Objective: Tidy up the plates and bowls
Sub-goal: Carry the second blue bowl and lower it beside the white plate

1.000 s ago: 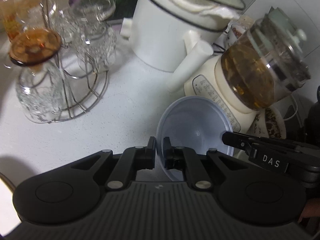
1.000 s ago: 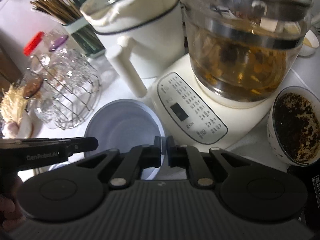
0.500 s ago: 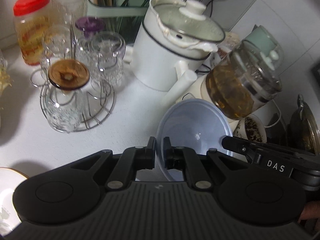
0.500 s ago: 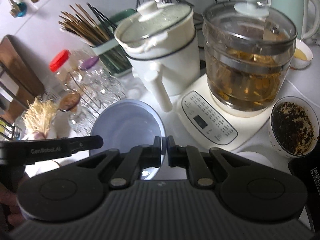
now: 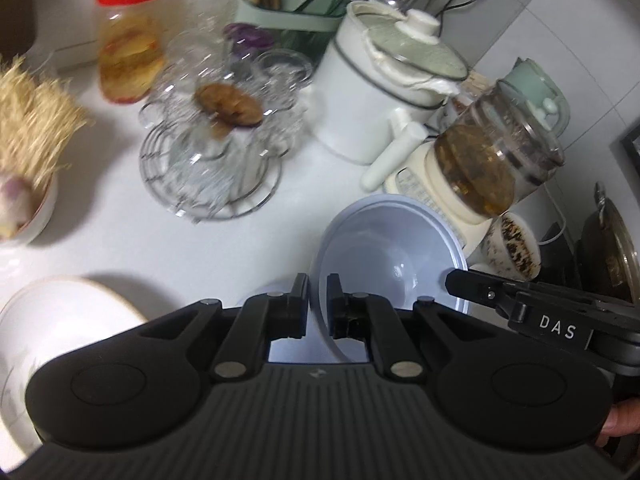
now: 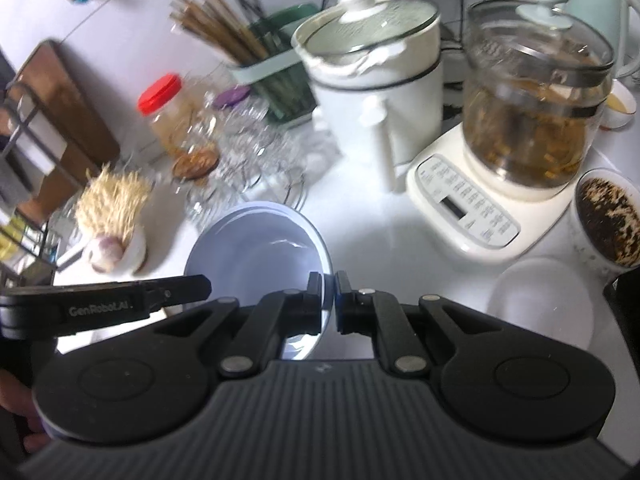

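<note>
Your left gripper (image 5: 318, 300) has its jaws nearly closed, clamped on the near-left rim of the blue bowl (image 5: 394, 258) — one finger inside the wall, one outside. Your right gripper (image 6: 328, 298) does the same on the opp. rim of that bowl (image 6: 256, 256), jaws pinched w/ only the wall between them. Each gripper shows in the other's view as a black finger reaching in from the side. Both point fwd and down, approx. level w/ each other — bowl held between them.
</note>
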`<state>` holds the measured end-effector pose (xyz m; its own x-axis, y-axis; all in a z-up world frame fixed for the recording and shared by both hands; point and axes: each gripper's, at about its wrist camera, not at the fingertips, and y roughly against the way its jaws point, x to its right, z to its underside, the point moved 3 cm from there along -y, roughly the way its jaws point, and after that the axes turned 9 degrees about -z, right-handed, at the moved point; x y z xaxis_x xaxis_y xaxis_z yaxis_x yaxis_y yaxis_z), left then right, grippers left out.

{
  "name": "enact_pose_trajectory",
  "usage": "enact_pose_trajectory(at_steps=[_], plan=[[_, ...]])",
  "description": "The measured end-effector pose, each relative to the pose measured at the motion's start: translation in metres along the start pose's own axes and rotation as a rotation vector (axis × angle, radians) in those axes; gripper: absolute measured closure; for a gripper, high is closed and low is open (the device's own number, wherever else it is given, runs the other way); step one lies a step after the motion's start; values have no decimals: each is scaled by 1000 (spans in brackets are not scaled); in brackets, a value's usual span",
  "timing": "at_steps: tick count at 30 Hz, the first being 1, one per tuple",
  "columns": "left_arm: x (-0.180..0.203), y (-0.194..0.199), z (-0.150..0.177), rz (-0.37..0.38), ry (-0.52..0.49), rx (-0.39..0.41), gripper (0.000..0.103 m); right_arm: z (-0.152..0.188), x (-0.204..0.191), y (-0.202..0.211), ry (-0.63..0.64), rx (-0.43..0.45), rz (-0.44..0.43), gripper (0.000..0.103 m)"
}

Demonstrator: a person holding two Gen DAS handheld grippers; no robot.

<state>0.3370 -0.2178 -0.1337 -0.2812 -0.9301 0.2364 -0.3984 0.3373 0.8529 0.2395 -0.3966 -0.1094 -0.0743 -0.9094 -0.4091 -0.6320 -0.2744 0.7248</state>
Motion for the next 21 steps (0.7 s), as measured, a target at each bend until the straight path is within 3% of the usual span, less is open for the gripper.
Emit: enact_pose_trajectory(at_steps=[12,21], plan=[[-34,-13,38,-71,85,-73,94,28,-18,-33,18,-101,-17,92],[-38,-22,49,-138,94,-74,93,32,-17,-55,19,-137,-43,91]])
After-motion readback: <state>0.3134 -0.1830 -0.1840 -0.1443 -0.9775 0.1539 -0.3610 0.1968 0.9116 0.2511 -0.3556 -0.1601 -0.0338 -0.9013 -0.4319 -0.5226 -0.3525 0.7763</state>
